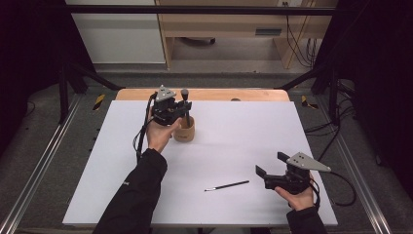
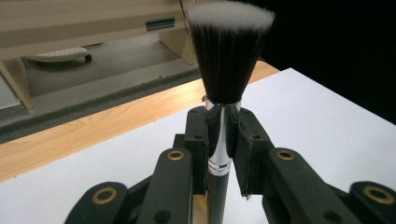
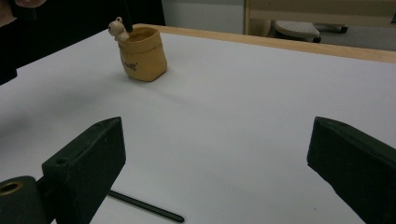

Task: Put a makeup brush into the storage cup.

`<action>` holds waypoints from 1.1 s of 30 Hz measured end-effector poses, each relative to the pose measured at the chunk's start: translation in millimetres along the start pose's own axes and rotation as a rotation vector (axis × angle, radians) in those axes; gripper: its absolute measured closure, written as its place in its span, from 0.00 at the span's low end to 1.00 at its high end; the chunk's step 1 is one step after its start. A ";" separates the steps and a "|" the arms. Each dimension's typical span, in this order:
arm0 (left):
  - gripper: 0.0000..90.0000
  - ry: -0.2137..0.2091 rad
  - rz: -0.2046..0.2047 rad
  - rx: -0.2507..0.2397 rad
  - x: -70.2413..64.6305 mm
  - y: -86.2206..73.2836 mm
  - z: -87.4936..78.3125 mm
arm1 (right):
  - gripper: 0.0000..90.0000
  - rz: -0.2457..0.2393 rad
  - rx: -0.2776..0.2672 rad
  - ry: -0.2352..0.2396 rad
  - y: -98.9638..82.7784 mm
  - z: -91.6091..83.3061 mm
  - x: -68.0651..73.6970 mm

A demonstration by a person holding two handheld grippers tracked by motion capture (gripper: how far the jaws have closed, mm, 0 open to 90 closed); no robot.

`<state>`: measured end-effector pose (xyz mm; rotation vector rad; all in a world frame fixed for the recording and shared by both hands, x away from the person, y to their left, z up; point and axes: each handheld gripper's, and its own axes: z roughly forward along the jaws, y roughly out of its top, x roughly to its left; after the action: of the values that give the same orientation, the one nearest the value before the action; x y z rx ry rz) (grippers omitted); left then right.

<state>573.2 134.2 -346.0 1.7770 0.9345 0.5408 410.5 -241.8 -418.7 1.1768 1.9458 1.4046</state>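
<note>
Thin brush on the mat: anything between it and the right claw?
Nothing visible. The thin brush lies flat on the white mat, just to the left of the open right claw, with bare mat between them. The wooden cup stands far off, under the left claw, which grips the big brush.

The brush's [image 2: 219,154] lower handle was hidden between the left tool's [image 2: 223,140] jaws; the holder's [image 1: 185,131] lettering was too small to read.
</note>
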 end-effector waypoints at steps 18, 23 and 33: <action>0.86 0.043 -0.008 0.039 13.0 -13.0 12.6 | 0.05 -0.004 0.004 0.003 -0.3 0.8 0.7; 0.86 0.044 -0.008 0.050 14.9 -17.8 14.8 | 0.05 -0.009 0.008 0.002 -0.6 1.5 1.0; 0.86 0.038 -0.013 0.073 14.5 -29.3 19.3 | 0.05 -0.005 0.011 0.002 -0.7 1.9 2.0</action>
<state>585.8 140.2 -381.3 1.8303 1.0021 0.5400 410.6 -239.2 -419.8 1.1747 1.9586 1.3952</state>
